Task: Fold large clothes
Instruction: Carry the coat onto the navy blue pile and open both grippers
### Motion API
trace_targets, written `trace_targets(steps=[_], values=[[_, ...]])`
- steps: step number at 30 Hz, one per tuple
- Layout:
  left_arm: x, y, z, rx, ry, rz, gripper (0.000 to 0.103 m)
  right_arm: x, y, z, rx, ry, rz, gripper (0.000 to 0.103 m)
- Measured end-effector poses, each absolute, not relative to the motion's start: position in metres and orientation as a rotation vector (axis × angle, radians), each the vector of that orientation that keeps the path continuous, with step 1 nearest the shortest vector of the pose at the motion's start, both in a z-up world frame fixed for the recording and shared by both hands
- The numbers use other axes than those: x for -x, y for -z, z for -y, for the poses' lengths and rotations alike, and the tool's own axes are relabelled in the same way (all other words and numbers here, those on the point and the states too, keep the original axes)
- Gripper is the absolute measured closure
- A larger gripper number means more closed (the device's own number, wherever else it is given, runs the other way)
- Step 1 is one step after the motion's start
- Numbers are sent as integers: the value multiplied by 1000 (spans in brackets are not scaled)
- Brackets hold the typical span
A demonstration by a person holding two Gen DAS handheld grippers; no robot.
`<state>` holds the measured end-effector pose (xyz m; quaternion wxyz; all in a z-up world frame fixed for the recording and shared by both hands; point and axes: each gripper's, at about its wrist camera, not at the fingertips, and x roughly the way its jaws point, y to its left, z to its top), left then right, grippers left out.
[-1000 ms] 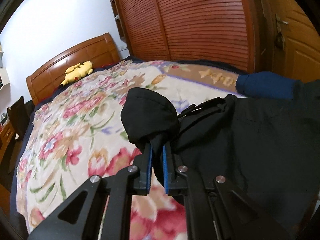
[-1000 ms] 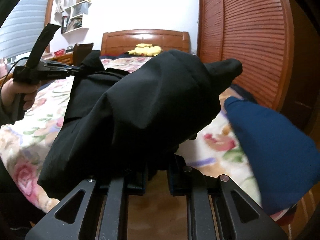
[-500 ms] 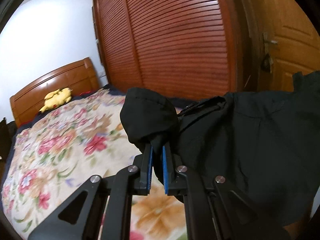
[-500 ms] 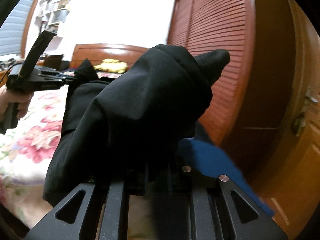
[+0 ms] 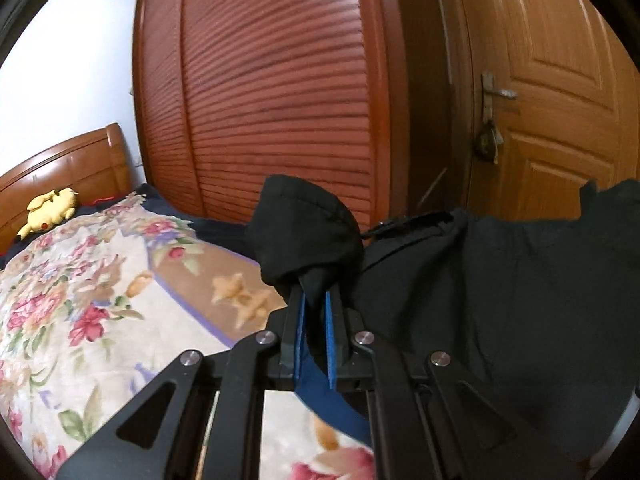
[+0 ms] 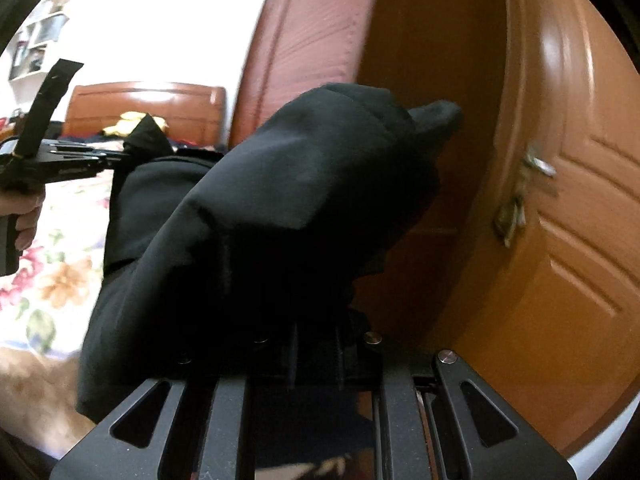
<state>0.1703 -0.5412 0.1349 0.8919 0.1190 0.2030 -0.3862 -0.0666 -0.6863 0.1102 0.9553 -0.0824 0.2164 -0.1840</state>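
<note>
Black garment held up in the air over the flowered bed, stretched between both tools, left gripper pinching a bunched corner, right gripper clamped on another fold with cloth draped over its tips, wooden door behind.

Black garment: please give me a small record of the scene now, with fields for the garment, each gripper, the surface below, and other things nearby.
garment: black garment, lifted and spread between the two grippers
left gripper: left gripper, shut on a bunched corner of the garment
right gripper: right gripper, fingertips covered by the cloth, shut on the garment
surface below: bed with floral bedspread
nearby: yellow plush toy at the wooden headboard; slatted wardrobe doors; wooden door; blue cloth under the left gripper
</note>
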Motion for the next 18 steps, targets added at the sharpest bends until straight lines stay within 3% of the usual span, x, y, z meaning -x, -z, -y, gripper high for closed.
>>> trace_targets(steps=[5, 10, 14, 18], values=[[-172, -121, 556, -339, 764, -459, 93, 71, -79, 703, 88, 379, -507, 91], [-162, -114, 549, -364, 766, -462, 80, 74, -74, 714, 26, 413, -527, 83], [-150, -112, 520, -314, 790, -486, 68, 88, -82, 709, 18, 419, -500, 54], [-133, -104, 486, -319, 799, -486, 62, 102, -103, 695, 46, 434, -455, 48]])
